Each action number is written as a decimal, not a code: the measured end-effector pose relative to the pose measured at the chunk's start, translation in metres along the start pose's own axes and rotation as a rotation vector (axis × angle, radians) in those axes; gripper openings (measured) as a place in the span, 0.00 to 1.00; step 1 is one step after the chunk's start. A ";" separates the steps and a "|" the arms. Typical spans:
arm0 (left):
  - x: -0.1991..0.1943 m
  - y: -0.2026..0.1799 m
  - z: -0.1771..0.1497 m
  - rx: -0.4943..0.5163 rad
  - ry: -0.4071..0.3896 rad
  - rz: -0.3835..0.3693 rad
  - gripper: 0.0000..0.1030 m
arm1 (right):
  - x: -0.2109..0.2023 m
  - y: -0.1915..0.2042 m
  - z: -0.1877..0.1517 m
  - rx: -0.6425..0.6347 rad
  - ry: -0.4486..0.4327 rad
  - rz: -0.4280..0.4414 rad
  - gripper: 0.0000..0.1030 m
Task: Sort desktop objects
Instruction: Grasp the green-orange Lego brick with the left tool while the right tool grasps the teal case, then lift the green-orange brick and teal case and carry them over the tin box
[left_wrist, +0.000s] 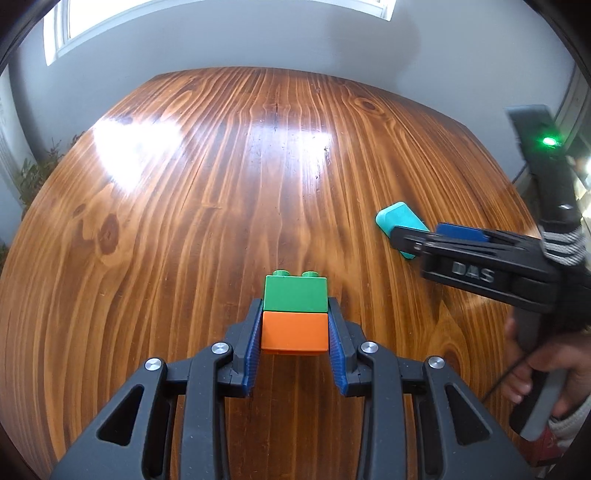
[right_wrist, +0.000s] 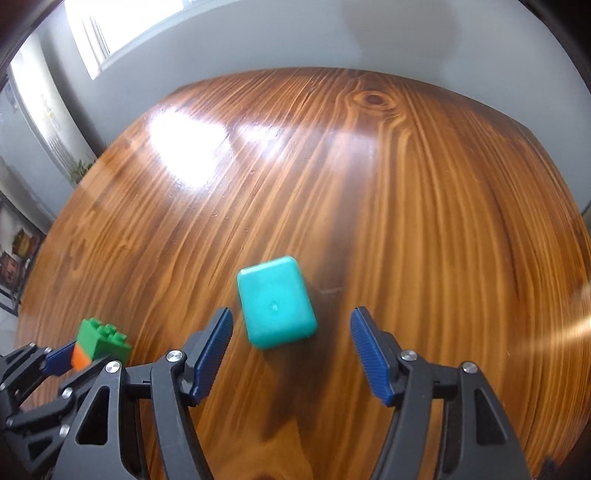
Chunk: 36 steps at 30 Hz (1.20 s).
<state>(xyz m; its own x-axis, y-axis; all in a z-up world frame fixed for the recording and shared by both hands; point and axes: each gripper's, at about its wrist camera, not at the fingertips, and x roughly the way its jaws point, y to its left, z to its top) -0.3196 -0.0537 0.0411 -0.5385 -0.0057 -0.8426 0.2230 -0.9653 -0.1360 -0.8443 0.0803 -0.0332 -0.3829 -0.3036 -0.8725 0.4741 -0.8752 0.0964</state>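
Bricks, green on orange (left_wrist: 294, 317), sit clamped in the left tool (left_wrist: 294, 341) above the table (left_wrist: 221, 184). Right tool (right_wrist: 291, 345), jaws wide, straddles nothing yet; the teal block (right_wrist: 276, 307) lies just ahead (slightly skewed), so square the jaws before closing.

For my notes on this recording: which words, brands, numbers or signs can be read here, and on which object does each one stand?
"DAS": raised letters on the black body of the right gripper, seen from the left wrist camera, slightly blurred.
No text shows on the green and orange block stack, the teal box or the table.
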 end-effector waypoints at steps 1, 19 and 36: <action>0.001 0.000 0.000 -0.002 -0.001 -0.003 0.34 | 0.003 0.001 0.001 -0.006 0.002 -0.015 0.68; -0.035 -0.055 -0.012 0.107 -0.034 -0.064 0.34 | -0.101 -0.025 -0.091 0.057 -0.048 -0.035 0.42; -0.101 -0.243 -0.095 0.400 -0.024 -0.259 0.34 | -0.284 -0.149 -0.259 0.359 -0.185 -0.204 0.42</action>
<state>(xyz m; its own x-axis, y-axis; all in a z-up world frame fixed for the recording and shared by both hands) -0.2421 0.2065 0.1093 -0.5546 0.2467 -0.7947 -0.2485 -0.9606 -0.1247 -0.6014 0.3944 0.0761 -0.5907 -0.1452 -0.7937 0.0819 -0.9894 0.1200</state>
